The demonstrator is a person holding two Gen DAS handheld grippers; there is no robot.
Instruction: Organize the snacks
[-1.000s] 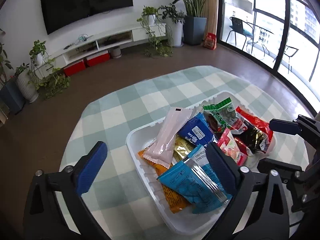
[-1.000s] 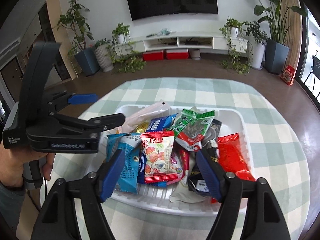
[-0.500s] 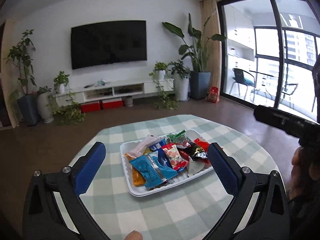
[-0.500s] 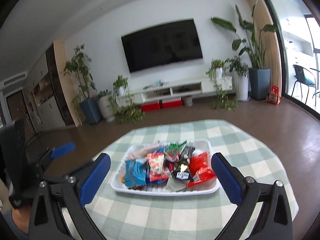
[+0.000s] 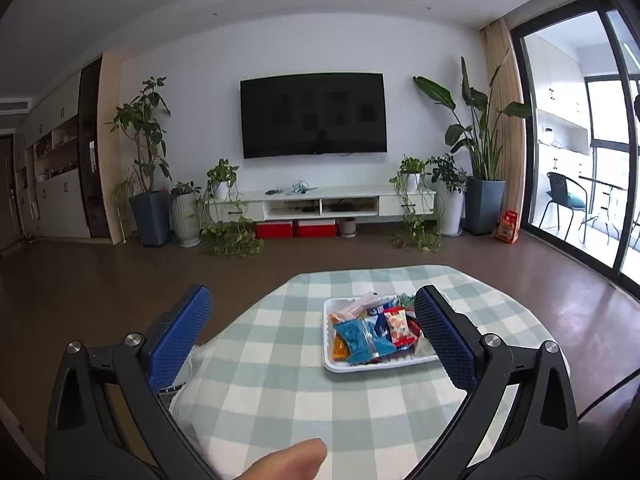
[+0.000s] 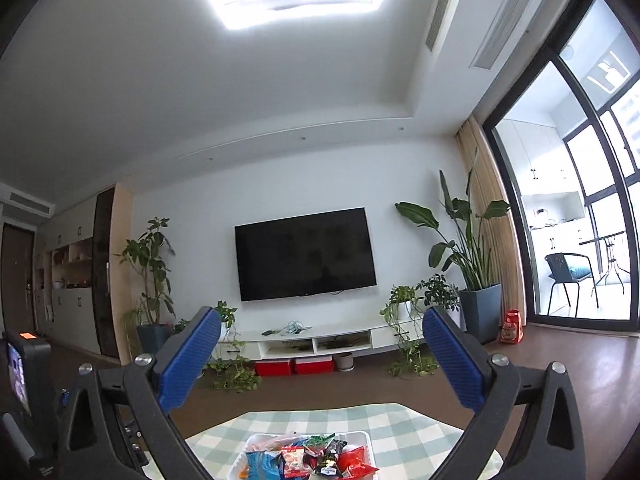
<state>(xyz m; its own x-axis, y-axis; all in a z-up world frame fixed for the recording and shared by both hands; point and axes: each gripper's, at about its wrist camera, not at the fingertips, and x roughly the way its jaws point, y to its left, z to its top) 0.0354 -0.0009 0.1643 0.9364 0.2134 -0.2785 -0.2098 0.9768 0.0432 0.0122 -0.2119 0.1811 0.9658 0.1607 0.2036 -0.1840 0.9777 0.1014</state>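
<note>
A white tray (image 5: 334, 364) full of several snack packets (image 5: 362, 338) sits on a table with a green checked cloth (image 5: 280, 364). In the left wrist view my left gripper (image 5: 312, 320) hangs well back from the tray, open and empty, its blue pads (image 5: 180, 336) wide apart. In the right wrist view my right gripper (image 6: 322, 354) is raised and tilted up toward the wall, open with nothing between its pads (image 6: 452, 360). The tray (image 6: 366, 438) and its packets (image 6: 310, 460) show only at the bottom edge there. A fingertip (image 5: 288, 460) pokes in at the bottom of the left view.
A wall TV (image 5: 314, 114), a low white TV cabinet (image 5: 320, 202) and potted plants (image 5: 148, 184) line the far wall. Glass balcony doors (image 5: 580, 184) stand on the right. Brown floor surrounds the table. The left gripper's body (image 6: 28, 392) shows at the right view's left edge.
Both grippers have pulled back and risen away from the tray, which now looks small. The right gripper's jaws widened and its view tipped up toward the ceiling.
</note>
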